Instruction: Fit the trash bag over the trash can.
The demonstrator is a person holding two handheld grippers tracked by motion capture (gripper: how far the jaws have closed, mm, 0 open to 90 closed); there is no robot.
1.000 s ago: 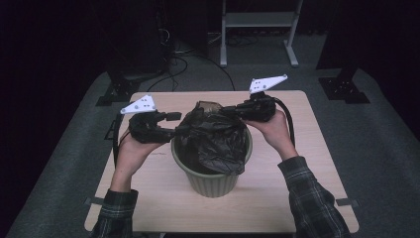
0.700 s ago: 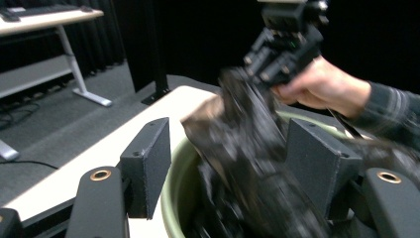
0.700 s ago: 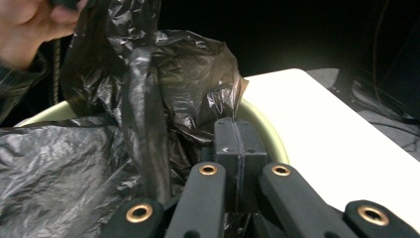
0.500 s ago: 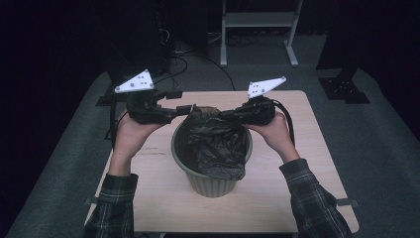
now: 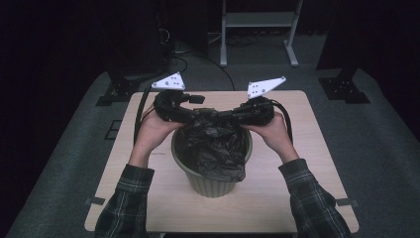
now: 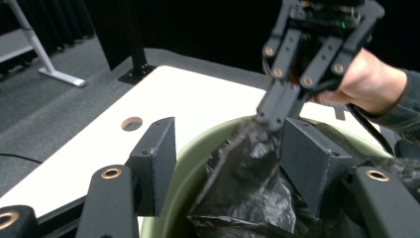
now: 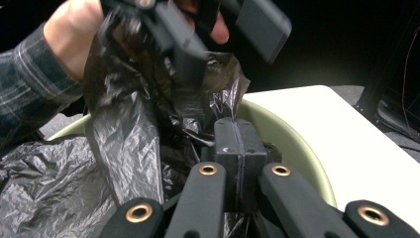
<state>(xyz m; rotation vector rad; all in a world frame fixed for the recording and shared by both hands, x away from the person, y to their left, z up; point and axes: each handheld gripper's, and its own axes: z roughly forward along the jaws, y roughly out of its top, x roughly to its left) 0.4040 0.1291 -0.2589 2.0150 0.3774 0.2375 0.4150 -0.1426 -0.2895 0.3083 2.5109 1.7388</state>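
I see a round olive-green plastic bin (image 5: 213, 181) standing near the middle of the pale wooden table (image 5: 307, 148). A crumpled black plastic bin liner (image 5: 215, 148) sits inside the bin, with its upper edge bunched at the far side of the rim and one fold hanging over the near rim.

Right gripper (image 5: 233, 115): in the right gripper view its jaws stand pressed together with no gap, and a pinch of the liner film (image 7: 148, 129) is caught at their tips over the inside of the bin rim (image 7: 297, 148). In the left gripper view the same gripper (image 6: 275, 119) comes down from above, its closed tips on the top edge of the liner (image 6: 247, 183).

Left gripper (image 5: 195, 115): I see its jaws standing apart in the left gripper view. They have just been closing a little. The green rim (image 6: 198, 158) and the raised liner edge lie between them. One pad lies against the film on the right; the other stands outside the rim, apart from the film. The pads do not clamp anything.

In the high view both grippers meet tip to tip above the far rim of the bin, each held in one hand, left hand (image 5: 153, 134) and right hand (image 5: 275, 134).
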